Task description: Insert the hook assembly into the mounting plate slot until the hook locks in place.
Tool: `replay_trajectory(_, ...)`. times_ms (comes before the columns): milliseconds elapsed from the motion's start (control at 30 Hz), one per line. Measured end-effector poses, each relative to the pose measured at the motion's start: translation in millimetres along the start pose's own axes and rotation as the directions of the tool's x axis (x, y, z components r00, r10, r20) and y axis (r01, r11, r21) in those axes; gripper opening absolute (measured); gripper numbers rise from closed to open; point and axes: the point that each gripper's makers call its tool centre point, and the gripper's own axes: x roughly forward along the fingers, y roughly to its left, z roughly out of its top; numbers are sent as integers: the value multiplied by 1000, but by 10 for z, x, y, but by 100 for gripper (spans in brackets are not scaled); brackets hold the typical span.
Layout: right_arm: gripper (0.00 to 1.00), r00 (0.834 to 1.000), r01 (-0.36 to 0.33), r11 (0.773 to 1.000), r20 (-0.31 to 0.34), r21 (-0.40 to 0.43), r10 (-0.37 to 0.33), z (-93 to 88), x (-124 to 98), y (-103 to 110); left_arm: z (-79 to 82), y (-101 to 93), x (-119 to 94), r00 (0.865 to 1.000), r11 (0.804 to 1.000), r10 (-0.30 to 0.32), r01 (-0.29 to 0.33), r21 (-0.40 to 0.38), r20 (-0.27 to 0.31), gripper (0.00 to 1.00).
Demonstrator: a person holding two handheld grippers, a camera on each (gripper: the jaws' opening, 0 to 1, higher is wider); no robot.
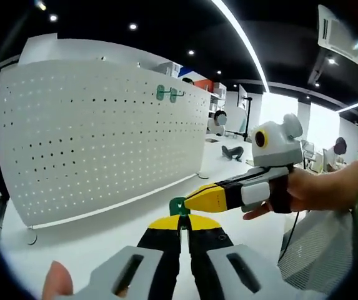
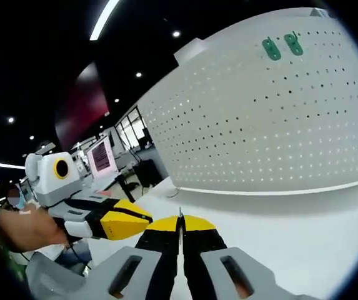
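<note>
A small green hook sticks up from the yellow tips of my left gripper, whose jaws are shut on it. My right gripper comes in from the right, held by a hand, and its yellow tip touches the hook. In the right gripper view my right gripper has its jaws pressed together with a thin dark sliver at the seam. The left gripper lies close beside it on the left. The white perforated mounting plate stands upright behind, with two green hooks hung near its top.
The mounting plate stands on a white table on small feet. A person's hand and green sleeve are at the right. Office desks, chairs and monitors are farther off.
</note>
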Motion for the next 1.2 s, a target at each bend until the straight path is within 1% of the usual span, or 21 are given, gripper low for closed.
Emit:
replay_trajectory(100,0,1000,2,1000,4,6,-2,2,-3,-4,4,9,5,1000,1000,2,-2,7,-3,4)
replay_trajectory(267,0,1000,1,1000,12,1,-1,24,-14,12,44,-7,23,1000,1000,4,-4,9,10,12)
replay_trajectory(367,0,1000,0,1000,16,0,0,40,-18,17,42,-12,37,1000,1000,5,-5,14,8,13)
replay_trajectory(500,0,1000,-5,1000,24,5,5,61,-25,38,57,35,48,999,999,37,-37,30,15,19)
replay_trajectory(600,0,1000,-7,1000,29,6,7,77,-26,54,60,27,56,999,999,36,-36,24,13,16)
replay_trajectory(733,0,999,-13,1000,40,17,12,106,-30,76,81,27,78,999,998,46,-47,38,19,15)
replay_trajectory(900,0,998,-18,1000,55,23,16,145,-37,108,83,15,107,999,998,51,-52,44,17,9)
replay_trajectory(1200,0,997,-29,999,77,37,26,194,-51,149,113,3,123,998,997,59,-60,46,27,6)
